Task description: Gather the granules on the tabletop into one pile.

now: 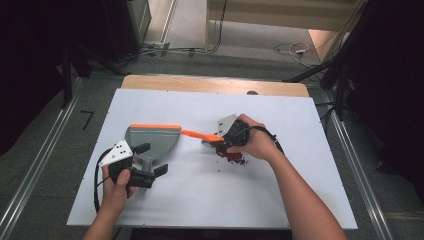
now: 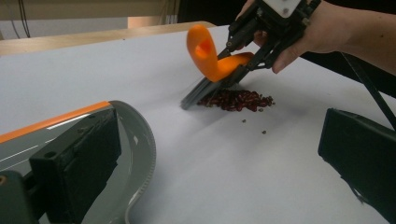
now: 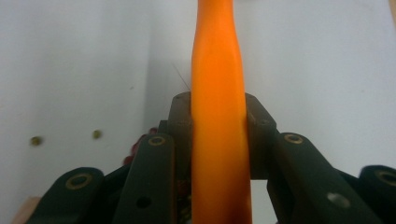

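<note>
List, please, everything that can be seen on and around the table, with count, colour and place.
brush: one, orange handle with grey bristles, held in the right gripper, bristles at the edge of the beans
beans: one small pile, dark red, on the table right of centre, with a few stray ones beside it
dustpan: one, grey with an orange edge, on the table left of centre
table: one, white top, a wooden strip along its far edge
cables: several, on the floor beyond the table
left gripper: one, black, at the dustpan's handle
right gripper: one, black, shut on the brush
</note>
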`<state>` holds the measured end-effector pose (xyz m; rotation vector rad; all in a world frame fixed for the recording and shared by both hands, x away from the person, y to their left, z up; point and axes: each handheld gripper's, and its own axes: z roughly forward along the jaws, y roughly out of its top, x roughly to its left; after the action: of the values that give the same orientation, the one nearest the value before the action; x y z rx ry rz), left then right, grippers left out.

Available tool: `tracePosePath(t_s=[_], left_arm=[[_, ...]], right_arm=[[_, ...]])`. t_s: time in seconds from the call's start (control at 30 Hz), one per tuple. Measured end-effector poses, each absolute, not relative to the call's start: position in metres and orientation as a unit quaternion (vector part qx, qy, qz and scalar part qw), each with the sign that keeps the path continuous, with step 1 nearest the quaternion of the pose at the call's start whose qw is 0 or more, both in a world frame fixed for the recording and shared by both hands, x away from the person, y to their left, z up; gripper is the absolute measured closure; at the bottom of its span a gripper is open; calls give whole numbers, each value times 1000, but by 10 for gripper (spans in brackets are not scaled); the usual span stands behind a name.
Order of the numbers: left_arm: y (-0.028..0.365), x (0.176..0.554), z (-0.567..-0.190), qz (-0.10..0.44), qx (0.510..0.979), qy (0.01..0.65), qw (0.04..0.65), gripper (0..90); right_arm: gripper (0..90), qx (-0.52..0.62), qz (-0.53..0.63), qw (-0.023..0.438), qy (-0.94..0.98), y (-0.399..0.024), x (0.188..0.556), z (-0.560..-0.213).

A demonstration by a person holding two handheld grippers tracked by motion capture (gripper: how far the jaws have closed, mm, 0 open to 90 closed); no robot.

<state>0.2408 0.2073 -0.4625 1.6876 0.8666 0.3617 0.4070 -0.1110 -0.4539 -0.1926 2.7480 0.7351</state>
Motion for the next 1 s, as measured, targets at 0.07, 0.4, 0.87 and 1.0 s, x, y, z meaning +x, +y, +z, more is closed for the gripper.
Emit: tracePosePath(t_s=[0.07,0.4,0.87,1.0], left_arm=[[207,241,-463,153,719,369,569,0],[205,241,-463,152,720,368,568,0],[208,241,-462,155,717,369,571,5],[207,241,-461,155,719,366,570,5]], right_arm=[[688,-72,257,138,954,-114,402,-453],[687,-76,256,133,955,-120,389,-450],[686,73,308,92,944,-119,360,-408],[686,112,309,36,944,-111,349,-416]])
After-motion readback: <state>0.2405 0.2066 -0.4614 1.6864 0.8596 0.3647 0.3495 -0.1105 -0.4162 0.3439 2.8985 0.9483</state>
